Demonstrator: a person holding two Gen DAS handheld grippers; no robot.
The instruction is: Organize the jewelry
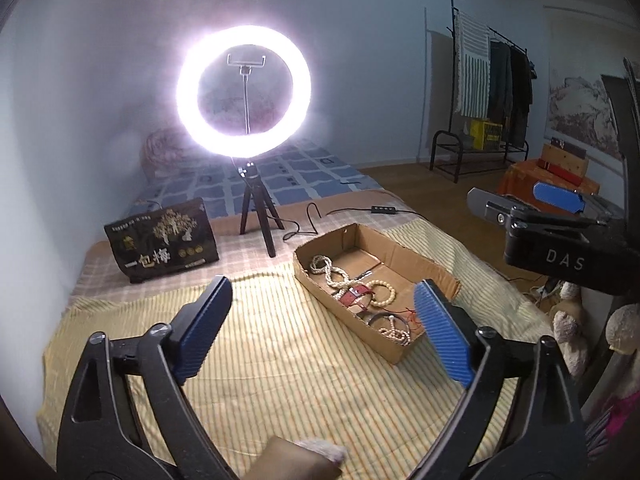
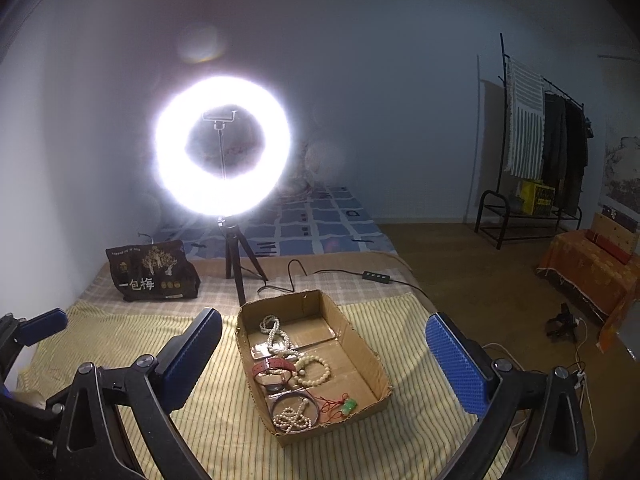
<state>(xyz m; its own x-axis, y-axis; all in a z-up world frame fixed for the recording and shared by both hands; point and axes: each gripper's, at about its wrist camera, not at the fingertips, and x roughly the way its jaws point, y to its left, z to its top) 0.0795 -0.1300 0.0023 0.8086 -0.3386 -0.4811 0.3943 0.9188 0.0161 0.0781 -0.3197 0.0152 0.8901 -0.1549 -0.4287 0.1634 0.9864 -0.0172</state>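
A shallow cardboard box (image 2: 362, 354) lies on a yellow striped blanket (image 2: 200, 420) on the bed. It holds a long pearl necklace (image 2: 276, 334), a red watch strap (image 2: 274, 365), a cream bead bracelet (image 2: 316, 370), a dark bangle (image 2: 294, 398) with beads inside it, and a green pendant (image 2: 349, 406) on red cord. The box also shows in the left wrist view (image 1: 416, 260). My right gripper (image 2: 322, 354) is open and empty, held above the box. My left gripper (image 1: 324, 326) is open and empty, left of the box (image 2: 40, 326).
A lit ring light (image 2: 222, 160) on a small tripod (image 2: 236, 264) stands behind the box, its cable and switch (image 2: 376, 277) trailing right. A dark printed bag (image 2: 154, 272) stands at the back left. A clothes rack (image 2: 540, 160) and an orange-covered stand (image 2: 588, 268) are at right.
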